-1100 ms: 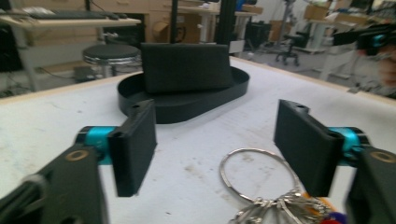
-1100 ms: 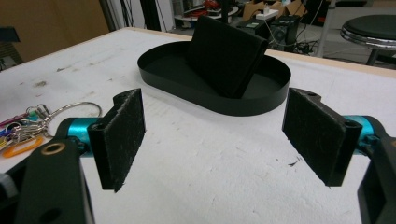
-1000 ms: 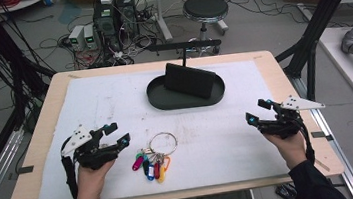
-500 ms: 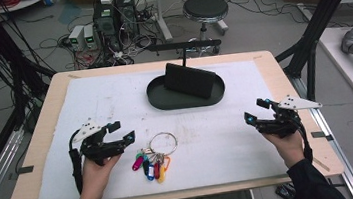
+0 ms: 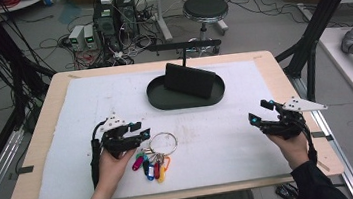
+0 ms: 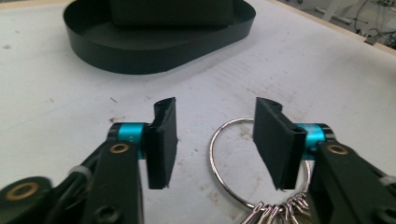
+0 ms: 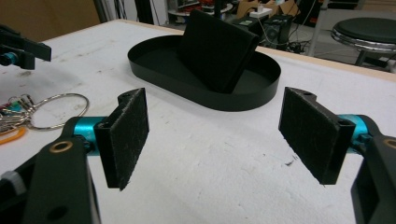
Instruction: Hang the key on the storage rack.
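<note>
Two grippers were in hand at the near edge of the table (image 5: pixel 45 159). Left gripper (image 5: pixel 138 132) stood just beside the key ring (image 5: pixel 163 143); its jaws had just been closing but were still apart, and pressed on nothing. In the left gripper view, the left gripper (image 6: pixel 215 140) straddled the left arc of the key ring (image 6: pixel 219 135), with one pad (image 6: pixel 164 140) outside the loop and the other above its inside; whether either pad touched the wire could not be told. Right gripper (image 5: pixel 260 112) was held well apart from the ring, at the right side of the white mat (image 5: pixel 229 138), jaws spread wide with nothing between them, as the right gripper view confirmed (image 7: pixel 212 135).

One ring lay flat on the mat, carrying a bunch of coloured key tags (image 5: pixel 149 165); about five were counted, though overlap left the figure uncertain.

Farther off, one black oval tray (image 5: pixel 159 99) sat mid-table, holding one black wallet-like case (image 5: pixel 190 80) that stood upright in it, tilted.
</note>
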{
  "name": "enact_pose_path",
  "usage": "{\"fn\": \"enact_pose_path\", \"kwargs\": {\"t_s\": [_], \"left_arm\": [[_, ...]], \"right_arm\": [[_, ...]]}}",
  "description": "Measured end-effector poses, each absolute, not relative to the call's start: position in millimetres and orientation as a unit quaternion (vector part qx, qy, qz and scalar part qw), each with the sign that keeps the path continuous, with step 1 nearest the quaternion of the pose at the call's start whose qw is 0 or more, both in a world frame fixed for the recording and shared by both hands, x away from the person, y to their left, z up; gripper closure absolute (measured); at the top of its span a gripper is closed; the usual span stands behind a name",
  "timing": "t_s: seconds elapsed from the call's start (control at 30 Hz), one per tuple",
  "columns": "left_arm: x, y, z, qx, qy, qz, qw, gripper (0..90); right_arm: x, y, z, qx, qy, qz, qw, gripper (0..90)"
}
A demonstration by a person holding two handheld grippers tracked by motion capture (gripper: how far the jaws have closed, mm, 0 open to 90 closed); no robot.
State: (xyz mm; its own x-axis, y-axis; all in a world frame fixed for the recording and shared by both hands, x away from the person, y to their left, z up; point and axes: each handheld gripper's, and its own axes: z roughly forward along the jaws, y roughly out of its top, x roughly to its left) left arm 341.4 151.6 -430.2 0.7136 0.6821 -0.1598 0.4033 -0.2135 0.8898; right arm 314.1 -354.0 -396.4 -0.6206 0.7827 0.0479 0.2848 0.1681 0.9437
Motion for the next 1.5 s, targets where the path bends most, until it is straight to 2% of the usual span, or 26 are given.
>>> {"fn": "enact_pose_path", "kwargs": {"t_s": [0.43,0.83,0.93,1.13,1.2,1.5], "left_arm": [[352,134,-441,0.81,0.347,0.137,0.452,64.5],[350,120,-448,0.847,0.328,0.164,0.385,67.3],[350,120,-449,0.848,0.324,0.164,0.385,68.7],[346,116,-450,0.85,0.315,0.168,0.387,81.9],[346,116,-450,0.85,0.316,0.167,0.387,83.9],[348,119,-449,0.845,0.321,0.156,0.399,85.9]], "right_arm": [[315,-350,-397,0.362,0.735,0.524,0.233,24.6],[314,-350,-397,0.36,0.736,0.521,0.239,25.8],[313,-350,-396,0.359,0.735,0.522,0.24,25.9],[313,-350,-397,0.359,0.736,0.52,0.242,25.9],[313,-350,-396,0.359,0.734,0.522,0.244,25.9],[313,-351,-396,0.358,0.732,0.524,0.249,25.9]]}}
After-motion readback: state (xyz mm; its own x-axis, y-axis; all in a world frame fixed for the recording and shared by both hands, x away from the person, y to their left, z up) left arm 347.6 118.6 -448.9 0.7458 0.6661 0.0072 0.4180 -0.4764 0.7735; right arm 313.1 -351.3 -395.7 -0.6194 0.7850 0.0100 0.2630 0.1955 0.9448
